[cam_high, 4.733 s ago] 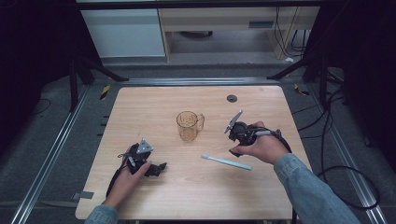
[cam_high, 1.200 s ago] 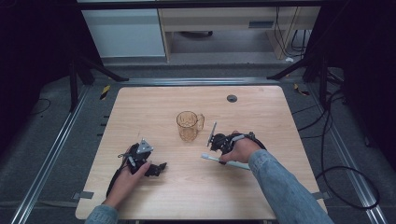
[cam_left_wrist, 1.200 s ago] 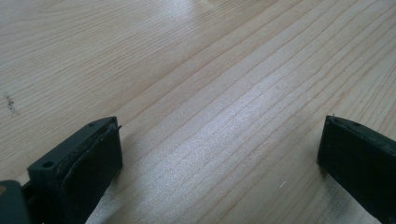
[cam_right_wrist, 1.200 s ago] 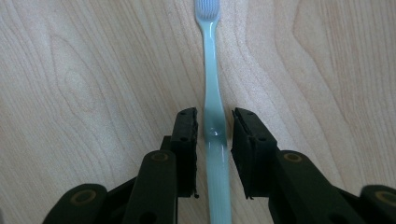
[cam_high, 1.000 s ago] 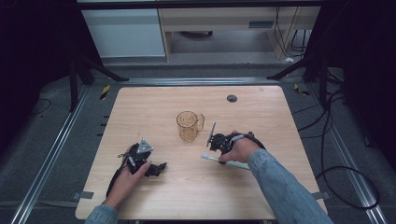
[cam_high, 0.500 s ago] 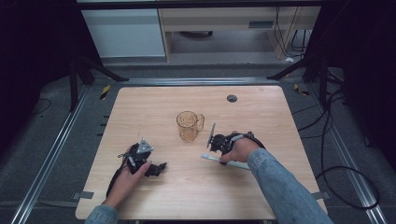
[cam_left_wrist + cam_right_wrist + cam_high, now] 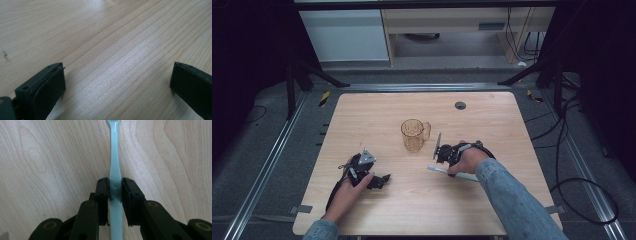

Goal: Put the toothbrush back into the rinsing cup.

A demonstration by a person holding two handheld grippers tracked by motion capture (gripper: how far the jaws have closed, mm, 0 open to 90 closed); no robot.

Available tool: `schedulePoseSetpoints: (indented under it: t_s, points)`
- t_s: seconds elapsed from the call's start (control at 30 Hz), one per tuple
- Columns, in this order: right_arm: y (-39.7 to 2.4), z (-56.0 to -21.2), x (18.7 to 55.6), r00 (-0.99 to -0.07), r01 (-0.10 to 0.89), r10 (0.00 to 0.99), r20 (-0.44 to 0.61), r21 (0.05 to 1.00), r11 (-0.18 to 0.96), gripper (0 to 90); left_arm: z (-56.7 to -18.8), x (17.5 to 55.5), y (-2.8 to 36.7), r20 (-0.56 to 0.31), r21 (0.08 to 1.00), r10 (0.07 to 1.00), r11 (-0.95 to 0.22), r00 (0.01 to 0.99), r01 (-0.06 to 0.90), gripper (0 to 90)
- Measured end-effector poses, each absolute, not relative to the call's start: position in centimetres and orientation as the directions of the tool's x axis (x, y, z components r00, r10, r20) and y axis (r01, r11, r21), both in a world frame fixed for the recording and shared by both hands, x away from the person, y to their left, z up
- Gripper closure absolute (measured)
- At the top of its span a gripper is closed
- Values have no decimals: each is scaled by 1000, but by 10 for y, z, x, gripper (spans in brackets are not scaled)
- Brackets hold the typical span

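Toothbrush (image 7: 114,167) (pale blue-green plastic, head end running off the top of the right gripper view) lies flat on the worktop (image 7: 492,120), toward the right edge, a bit nearer the person's edge than the middle. The right hand-held gripper (image 7: 115,188) has just been closing, and its pads now press on the handle from both sides, about mid-length. Judging by looks: light, stiff, thin, prob. smooth and a bit slippery, so a grip near the middle of the handle, as here, should keep it balanced; a hold nearer one end might let it swing.

Left hand-held gripper (image 7: 117,82) rests on the worktop nearer the left edge, well apart, jaws wide w/ nothing but bare wood between them.

Nearby: a clear amber mug (image 7: 414,134) w/ handle, upright, near the centre, just beyond the toothbrush toward the far edge. Nothing stands btwn. A round cable port (image 7: 460,105) sits near the far edge, out of the way.
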State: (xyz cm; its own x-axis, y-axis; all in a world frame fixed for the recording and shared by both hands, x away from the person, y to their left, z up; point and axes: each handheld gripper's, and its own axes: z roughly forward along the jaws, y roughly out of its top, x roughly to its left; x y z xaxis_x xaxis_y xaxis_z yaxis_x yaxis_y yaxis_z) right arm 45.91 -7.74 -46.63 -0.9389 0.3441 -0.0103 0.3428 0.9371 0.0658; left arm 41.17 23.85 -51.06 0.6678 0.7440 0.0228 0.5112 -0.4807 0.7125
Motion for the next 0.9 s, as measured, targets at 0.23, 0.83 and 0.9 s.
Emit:
schedulePoseSetpoints:
  t_s: [0.23,0.83,0.9]
  points:
    - [-77,-466,458,-940,341,342,-12,64,938,785,-511,412,238,19,713,745,-478,667,513,0]
    - [-94,-441,457,-916,393,401,3,210,895,786,-511,412,238,20,712,744,-479,668,513,0]
    - [-96,-439,457,-911,401,411,5,229,887,786,-511,412,238,20,712,744,-479,668,513,0]
